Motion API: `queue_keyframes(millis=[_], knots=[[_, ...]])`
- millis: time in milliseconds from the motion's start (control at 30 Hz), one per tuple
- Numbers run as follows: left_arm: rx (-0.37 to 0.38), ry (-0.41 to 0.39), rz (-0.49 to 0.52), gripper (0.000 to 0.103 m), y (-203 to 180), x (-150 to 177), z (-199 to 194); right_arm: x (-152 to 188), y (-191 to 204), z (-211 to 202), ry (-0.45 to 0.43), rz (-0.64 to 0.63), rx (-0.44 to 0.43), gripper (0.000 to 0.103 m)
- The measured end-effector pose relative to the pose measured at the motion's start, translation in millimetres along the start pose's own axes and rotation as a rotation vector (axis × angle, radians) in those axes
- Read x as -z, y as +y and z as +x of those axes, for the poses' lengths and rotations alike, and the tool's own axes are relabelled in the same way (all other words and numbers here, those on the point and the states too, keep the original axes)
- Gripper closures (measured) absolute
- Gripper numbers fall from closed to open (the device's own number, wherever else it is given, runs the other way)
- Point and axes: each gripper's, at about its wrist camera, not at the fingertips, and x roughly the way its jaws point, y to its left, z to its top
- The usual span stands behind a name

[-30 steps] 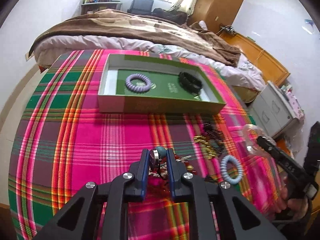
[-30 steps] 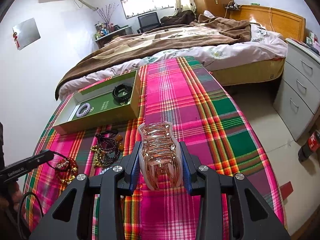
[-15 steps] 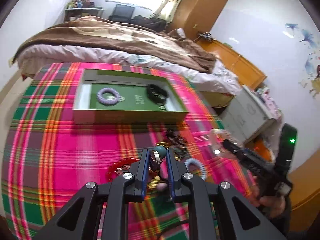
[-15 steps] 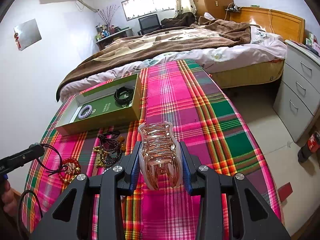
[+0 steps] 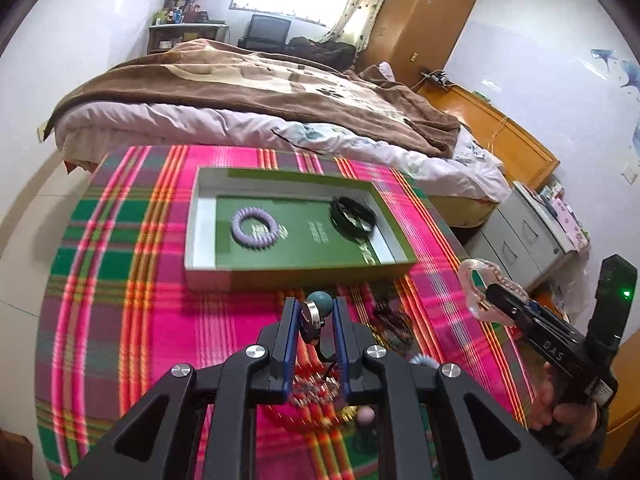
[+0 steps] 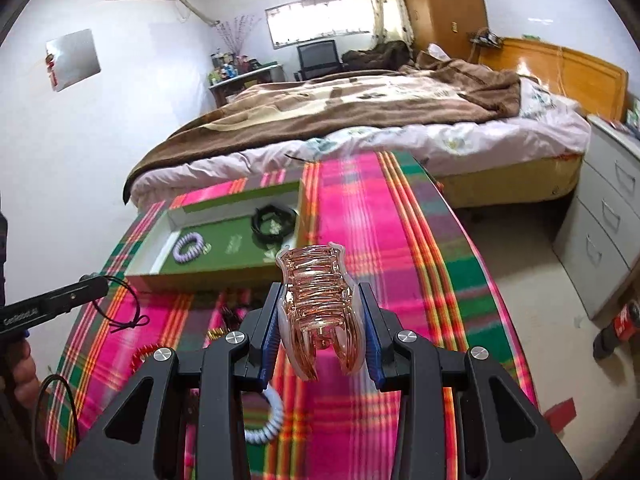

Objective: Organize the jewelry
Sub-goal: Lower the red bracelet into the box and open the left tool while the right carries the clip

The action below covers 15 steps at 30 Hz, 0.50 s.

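Observation:
My left gripper [image 5: 316, 312] is shut on a hair tie with a teal bead and a silver disc [image 5: 316, 310]; its black cord hangs below in the right wrist view [image 6: 124, 312]. My right gripper [image 6: 320, 300] is shut on a clear pink hair claw [image 6: 320, 300], held above the cloth; the claw also shows in the left wrist view [image 5: 478, 290]. The green box [image 5: 296, 272] lies ahead with a purple coil tie [image 5: 254, 226] and a black bracelet [image 5: 354, 216] inside.
Loose bead bracelets [image 5: 392, 320], a red bracelet [image 6: 146, 354] and a pale blue coil tie [image 6: 266, 420] lie on the plaid cloth [image 5: 120, 280] in front of the box. A bed [image 5: 240, 92] stands behind the table, grey drawers [image 6: 600, 240] to the right.
My left gripper has risen and moved toward the box with the hair tie. My right gripper has risen and moved a little forward with the claw.

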Motion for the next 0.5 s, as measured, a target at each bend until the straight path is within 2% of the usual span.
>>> queue_keyframes(millis=[233,333,500], knots=[[-0.018,-0.017,-0.023,0.086,20.4,-44.3,12.0,-33.9,32.6,25.4,0.01,-0.089,-0.056,0.066],[-0.048,-0.02,-0.02,0.086,27.9,-61.4,21.9,-44.7,47.8,42.9,0.029,-0.13,-0.086,0.066],[-0.073,0.005,-0.033,0.086,45.3,-85.1,50.1,-54.1,66.4,76.6,0.076,-0.185,-0.103,0.066]])
